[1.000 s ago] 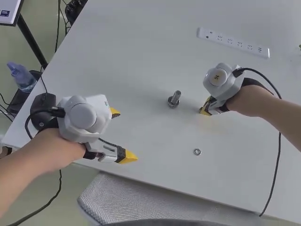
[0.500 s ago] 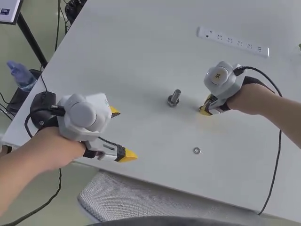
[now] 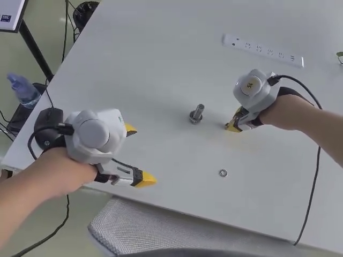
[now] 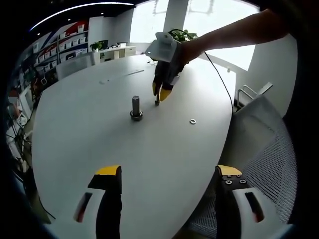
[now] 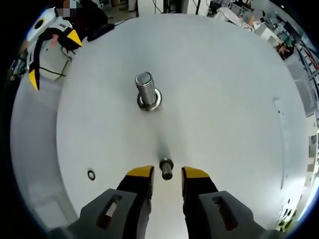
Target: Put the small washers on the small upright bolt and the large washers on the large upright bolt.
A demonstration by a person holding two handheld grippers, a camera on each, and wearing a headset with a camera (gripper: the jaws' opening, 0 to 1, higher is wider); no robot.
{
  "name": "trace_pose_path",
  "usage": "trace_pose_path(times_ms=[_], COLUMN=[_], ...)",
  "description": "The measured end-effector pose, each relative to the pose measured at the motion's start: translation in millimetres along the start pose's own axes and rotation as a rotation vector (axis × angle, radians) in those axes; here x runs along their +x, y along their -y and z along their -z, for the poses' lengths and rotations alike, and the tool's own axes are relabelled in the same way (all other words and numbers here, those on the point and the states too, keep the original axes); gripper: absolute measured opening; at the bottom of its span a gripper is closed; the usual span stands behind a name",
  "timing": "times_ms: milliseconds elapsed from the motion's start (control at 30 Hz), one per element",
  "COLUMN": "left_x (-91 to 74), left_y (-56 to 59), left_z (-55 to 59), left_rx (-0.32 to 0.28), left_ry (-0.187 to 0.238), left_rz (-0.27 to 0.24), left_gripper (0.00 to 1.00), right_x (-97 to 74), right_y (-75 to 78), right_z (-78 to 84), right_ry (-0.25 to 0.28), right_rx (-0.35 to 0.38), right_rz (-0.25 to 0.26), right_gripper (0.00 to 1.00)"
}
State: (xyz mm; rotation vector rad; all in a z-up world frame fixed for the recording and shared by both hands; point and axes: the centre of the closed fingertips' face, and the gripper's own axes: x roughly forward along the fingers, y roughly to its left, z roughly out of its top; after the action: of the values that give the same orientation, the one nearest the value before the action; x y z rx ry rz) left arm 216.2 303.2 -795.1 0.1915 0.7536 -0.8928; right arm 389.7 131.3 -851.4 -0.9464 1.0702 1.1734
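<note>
The large bolt [image 3: 196,114] [image 4: 135,107] [image 5: 148,94] stands upright mid-table with a ring at its base. Just right of it, my right gripper [image 3: 233,126] [image 5: 166,175] [image 4: 158,95] points down at the table. Its jaws are open a little, one on each side of the small upright bolt [image 5: 166,168] without touching it. One small washer [image 3: 223,173] [image 4: 192,121] [image 5: 91,175] lies flat nearer the front edge. My left gripper [image 3: 139,154] [image 4: 167,174] [image 5: 54,57] hovers wide open and holds nothing, at the front left edge of the table.
A white power strip [image 3: 262,50] lies at the back right of the white table [image 3: 150,64]. A mesh chair [image 3: 139,235] sits below the front edge. A bottle [image 3: 21,88] and cables are off the table's left side.
The camera has shifted slightly. Both grippers and the bolts stay where they were.
</note>
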Motion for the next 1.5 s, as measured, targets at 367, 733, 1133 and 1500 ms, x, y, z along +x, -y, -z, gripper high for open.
trace_pose_path(times_ms=[367,733,1133,1500], left_x=[-1.8,-2.6,-10.0,-14.3], left_y=[6.4,10.8,19.2,17.7], left_z=[-4.7,-14.9,-12.2,-20.4], left_rx=[0.02,0.031,0.021,0.01], left_ry=[-0.008,0.005,0.011,0.052], left_rz=[0.007,0.002,-0.017,-0.031], left_gripper=[0.76,0.76,0.76,0.79], right_x=[-22.5,-45.1,-50.0,-55.7], right_y=[-8.4,-18.7,-35.0,-67.8], right_z=[-10.9,-13.4,-10.2,-7.7], right_ry=[0.042,0.061,0.057,0.061], right_rx=[-0.008,-0.029,-0.059,-0.064], right_rz=[0.002,0.012,-0.002,-0.027], right_gripper=[0.24,0.24,0.24,0.27])
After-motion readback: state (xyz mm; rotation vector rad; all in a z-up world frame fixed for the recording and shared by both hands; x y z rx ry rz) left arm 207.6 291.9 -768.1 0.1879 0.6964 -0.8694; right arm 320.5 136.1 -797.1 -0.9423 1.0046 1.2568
